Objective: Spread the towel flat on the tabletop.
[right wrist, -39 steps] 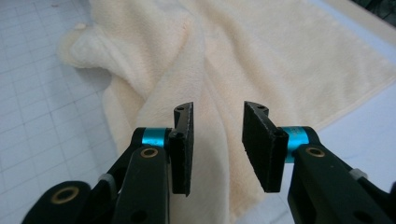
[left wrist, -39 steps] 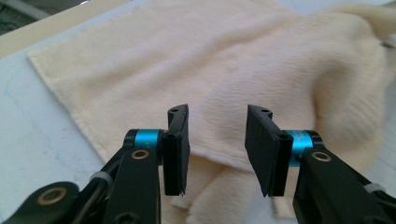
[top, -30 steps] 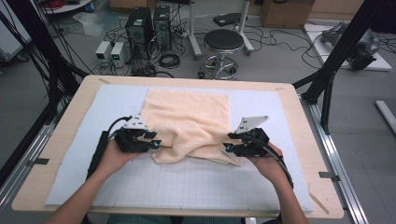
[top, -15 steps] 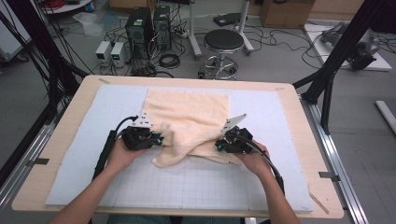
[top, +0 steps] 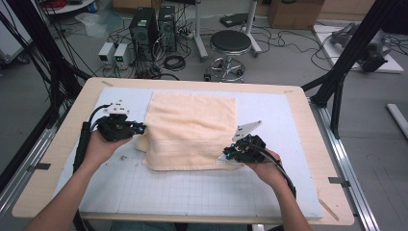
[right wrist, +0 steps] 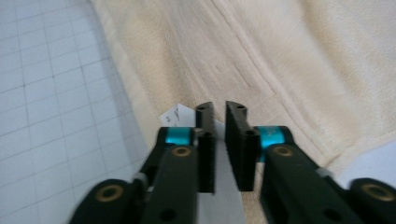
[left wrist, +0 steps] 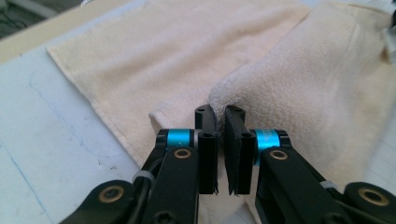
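I see the cream terry towel (top: pixel 192 127) folded mid-tabletop (top: pixel 298 192), its left edge bunched. My left gripper (left wrist: pixel 220 116) fingers pinch that bunch; the right gripper (right wrist: pixel 219 112) fingers, nearly together, seem to hold its white tag (right wrist: pixel 175 114).

One towel (top: pixel 192 130) lies folded on one desk (top: pixel 308 120), over one white gridded mat (top: pixel 192 187). One small white tag (right wrist: pixel 173 115) shows at the towel's edge. Two grippers are here, the left (top: pixel 139 129) and the right (top: pixel 226 155), each with two black fingers (left wrist: pixel 205 140). Two hands hold them. On the floor behind: one round stool (top: pixel 231 43), two black computer towers (top: pixel 154 24), two small white boxes (top: pixel 114 52).
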`<state>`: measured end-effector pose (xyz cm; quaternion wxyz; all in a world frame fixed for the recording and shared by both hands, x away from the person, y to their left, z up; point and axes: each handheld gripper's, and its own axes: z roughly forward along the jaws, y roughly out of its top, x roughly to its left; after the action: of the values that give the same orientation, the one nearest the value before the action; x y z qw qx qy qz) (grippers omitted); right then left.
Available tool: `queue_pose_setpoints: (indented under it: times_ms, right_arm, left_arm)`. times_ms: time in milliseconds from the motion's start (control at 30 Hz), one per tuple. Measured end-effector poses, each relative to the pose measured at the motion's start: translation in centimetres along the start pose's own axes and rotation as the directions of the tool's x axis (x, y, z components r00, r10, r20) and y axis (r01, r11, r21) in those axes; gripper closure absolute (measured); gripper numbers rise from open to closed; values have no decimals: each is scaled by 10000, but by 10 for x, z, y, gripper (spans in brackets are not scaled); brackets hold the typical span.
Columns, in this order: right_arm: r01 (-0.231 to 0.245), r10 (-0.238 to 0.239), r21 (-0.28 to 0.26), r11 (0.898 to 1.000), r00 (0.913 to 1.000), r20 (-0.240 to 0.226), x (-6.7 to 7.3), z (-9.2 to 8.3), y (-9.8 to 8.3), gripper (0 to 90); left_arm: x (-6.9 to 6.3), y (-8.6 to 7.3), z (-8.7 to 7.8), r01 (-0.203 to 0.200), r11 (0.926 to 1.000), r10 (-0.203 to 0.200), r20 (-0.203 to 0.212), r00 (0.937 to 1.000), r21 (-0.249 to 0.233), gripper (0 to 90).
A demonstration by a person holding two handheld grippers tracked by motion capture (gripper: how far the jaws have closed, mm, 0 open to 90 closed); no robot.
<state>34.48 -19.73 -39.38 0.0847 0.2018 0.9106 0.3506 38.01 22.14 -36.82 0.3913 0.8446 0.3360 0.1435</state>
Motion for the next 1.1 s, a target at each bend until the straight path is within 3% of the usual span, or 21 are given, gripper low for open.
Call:
queue_pose_setpoints:
  times_ms: [100, 167, 267, 400, 467, 600, 700, 767, 867, 1000, 1100]
  right_arm:
    - [-15, 15, 168, 9999, 10000, -2, -4, 6, -5, 696]
    - [-144, 144, 95, 9999, 9999, -70, -5, 9, -11, 673]
    - [-432, 432, -136, 9990, 9991, -42, -8, 7, -20, 644]
    - [-551, 559, -363, 9978, 9983, 193, -11, 1, -27, 618]
    - [-541, 555, -384, 9978, 9978, 371, -11, -2, -29, 607]
    - [-654, 668, -354, 9972, 9969, 411, -11, -2, -30, 594]
    - [-561, 565, -107, 9984, 9974, 440, -9, 3, -29, 593]
    - [-422, 423, -34, 9991, 9983, 410, -9, 6, -28, 592]
    - [-244, 238, 112, 9996, 9985, 485, -8, 11, -27, 594]
    - [-363, 358, 102, 9993, 9980, 514, -7, 14, -27, 644]
    - [-302, 295, 106, 9995, 9980, 561, -6, 16, -26, 726]
  left_arm:
    - [4, -1, 22, 157, 9980, -145, -204, 9997, 608, 745]
    - [7, -2, 22, 237, 9970, -229, -121, 9997, 735, 683]
    - [8, -4, 7, 181, 9995, -174, -288, 9994, 256, 580]
    - [13, -9, -22, 289, 9993, -298, -433, 9986, -224, 507]
    - [11, -15, -32, 230, 9988, -241, -263, 9994, -432, 506]
    - [-8, -26, -38, -313, 9956, 340, 289, 9990, -880, 527]
    - [-25, -34, -25, -689, 9937, 772, 939, 9926, -884, 573]
    - [-33, -37, -11, -918, 9939, 995, 1394, 9852, -608, 588]
    - [-41, -39, 12, -1234, 9923, 1225, 1618, 9792, -45, 571]
    - [-44, -42, 39, -1411, 9874, 1298, 1420, 9813, 722, 608]
    - [-45, -43, 43, -1553, 9858, 1485, 998, 9839, 641, 743]
